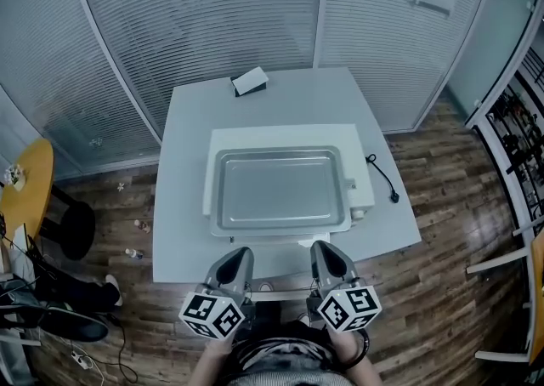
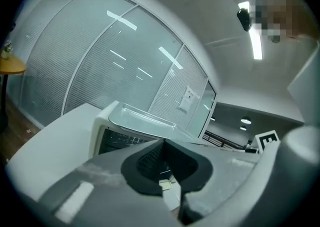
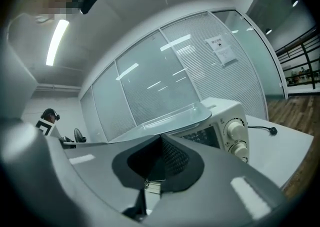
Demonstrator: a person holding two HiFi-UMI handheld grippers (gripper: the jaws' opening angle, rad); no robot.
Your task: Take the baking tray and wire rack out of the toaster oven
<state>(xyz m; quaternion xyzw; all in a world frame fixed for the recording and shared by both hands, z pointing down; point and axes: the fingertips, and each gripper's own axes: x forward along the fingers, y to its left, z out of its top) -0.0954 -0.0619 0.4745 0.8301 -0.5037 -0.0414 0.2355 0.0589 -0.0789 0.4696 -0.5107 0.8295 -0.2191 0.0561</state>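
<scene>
Both tongs closed, nothing between the jaws. Left gripper point(image 1: 238, 255) and right gripper point(image 1: 325, 253) sit side by side at the lower centre of the head view, off the near edge of the table point(image 1: 183, 206), pointing up-frame.

Oven point(image 1: 280, 133) lies straight ahead of both, mid-frame, roughly centred on the gap between them. Neither hand is clearly nearer. The left faces the left half of the front, the right the half by the knobs point(image 3: 235, 131).

Tray point(image 1: 279, 190) lies flat on top of the oven, not inside it. Its long axis runs left to right across the frame, square to the line the jaws point along, so its near long rim faces both tongs.

Judgement: a two-handed lift by that near rim, one gripper toward each end, suits this layout. The jaws need to part first.

Rack: seen in no view.

View differences:
- Head view gives the plan: tray outline, cable point(image 1: 382, 176) on the right of the table, small box point(image 1: 250, 82) at the far edge. It hides the oven front.
- Gripper views show the front: dark door glass under the tray. Whether the rack is behind it, I cannot tell.
</scene>
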